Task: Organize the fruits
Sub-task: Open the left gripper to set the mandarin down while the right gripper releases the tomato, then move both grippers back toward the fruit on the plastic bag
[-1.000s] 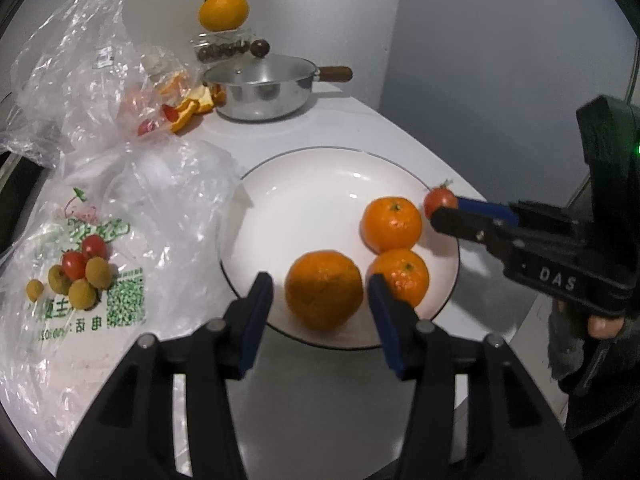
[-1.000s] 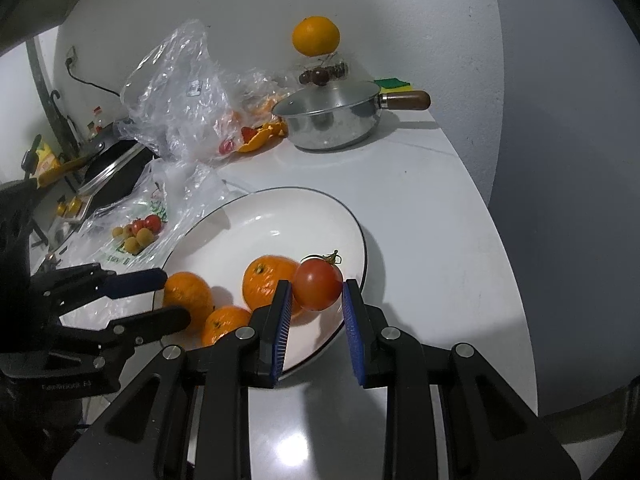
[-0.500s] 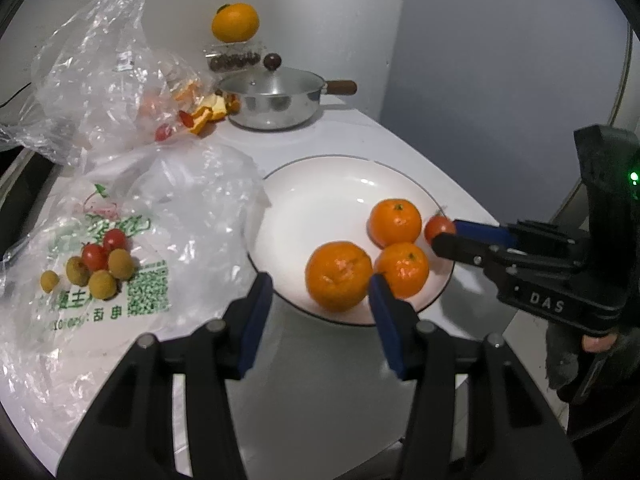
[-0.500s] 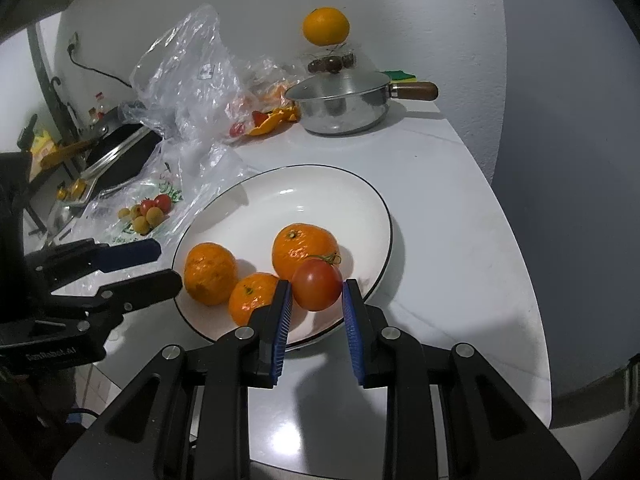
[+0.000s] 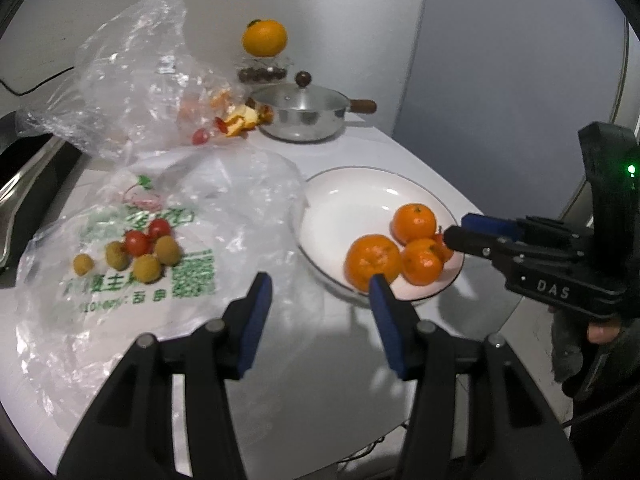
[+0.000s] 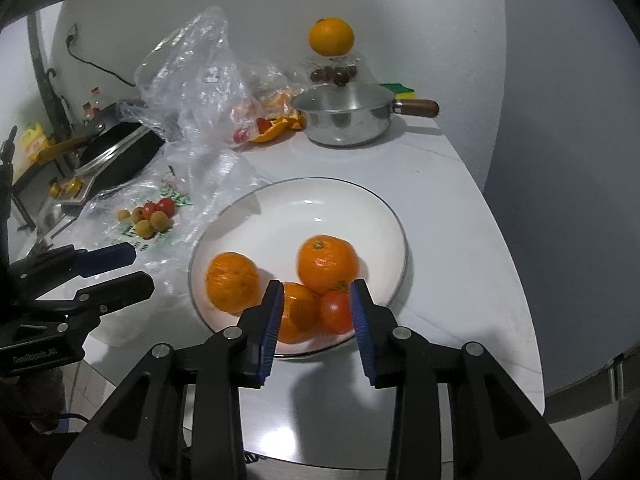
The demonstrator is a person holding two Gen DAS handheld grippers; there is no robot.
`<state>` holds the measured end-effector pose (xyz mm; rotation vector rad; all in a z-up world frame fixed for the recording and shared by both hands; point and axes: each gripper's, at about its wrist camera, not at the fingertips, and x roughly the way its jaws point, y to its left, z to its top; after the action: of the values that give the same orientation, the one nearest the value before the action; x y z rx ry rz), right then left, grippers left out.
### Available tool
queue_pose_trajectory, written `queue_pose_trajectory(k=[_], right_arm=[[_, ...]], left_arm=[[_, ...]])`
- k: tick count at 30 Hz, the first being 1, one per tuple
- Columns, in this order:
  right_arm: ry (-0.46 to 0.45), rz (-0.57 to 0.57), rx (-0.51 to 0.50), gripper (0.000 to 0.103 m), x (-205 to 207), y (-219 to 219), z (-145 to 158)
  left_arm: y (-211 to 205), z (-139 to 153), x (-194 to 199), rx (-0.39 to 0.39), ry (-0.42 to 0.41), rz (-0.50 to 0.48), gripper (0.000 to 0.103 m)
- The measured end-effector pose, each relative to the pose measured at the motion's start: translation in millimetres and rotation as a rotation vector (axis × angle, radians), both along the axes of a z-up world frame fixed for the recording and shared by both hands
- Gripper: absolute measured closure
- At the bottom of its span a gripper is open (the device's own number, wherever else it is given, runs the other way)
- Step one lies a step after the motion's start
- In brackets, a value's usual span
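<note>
The tomato [image 6: 335, 310] lies on the plate [image 6: 360, 196] at its near edge, touching two of the three oranges there — one [image 6: 327, 264] just behind it, one [image 6: 298, 312] to its left — while the third orange [image 6: 232, 282] sits apart, further left on the plate. The right gripper [image 6: 316, 312] has just been opening: its blue pads [image 6: 273, 320] now stand on either side of the tomato with a gap showing, so the fruit rests on the plate and is not pinched. From the left wrist view the same gripper [image 5: 460, 232] reaches in from the right over the plate's [image 5: 340, 200] rim, the tomato [image 5: 444, 246] mostly hidden behind its tips. The left gripper [image 5: 320, 304] hangs open and empty over the white table [image 5: 320, 380], its right finger in front of the nearest orange [image 5: 372, 262], its left finger over the edge of a flat plastic bag [image 5: 120, 300]. On that bag lie small red and yellow-brown fruits [image 5: 136, 250] in a cluster. Behind it a second crumpled bag [image 5: 132, 92] stands up, with orange peel [image 5: 244, 118] and another small red fruit [image 5: 200, 135] at its foot. Beside the peel sits a lidded steel pan [image 5: 300, 114] with a wooden handle, and behind the pan a large orange [image 5: 265, 37] rests on a clear container [image 5: 262, 72] of dark fruit against the wall.
</note>
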<state>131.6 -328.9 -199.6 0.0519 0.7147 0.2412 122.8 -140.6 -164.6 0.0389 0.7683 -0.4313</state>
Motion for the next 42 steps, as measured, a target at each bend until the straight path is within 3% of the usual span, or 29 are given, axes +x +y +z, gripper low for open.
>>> queue_pose_trajectory(k=[18, 42], right_arm=[[-0.027, 0.123, -0.051, 0.067, 9, 88, 18], [-0.009, 0.229, -0.093, 0.067, 51, 181, 16]], left_arm=[[80, 0, -8, -0.023, -0.037, 0.115, 0.051], [153, -11, 28, -0.060, -0.039, 0.176, 0.051]])
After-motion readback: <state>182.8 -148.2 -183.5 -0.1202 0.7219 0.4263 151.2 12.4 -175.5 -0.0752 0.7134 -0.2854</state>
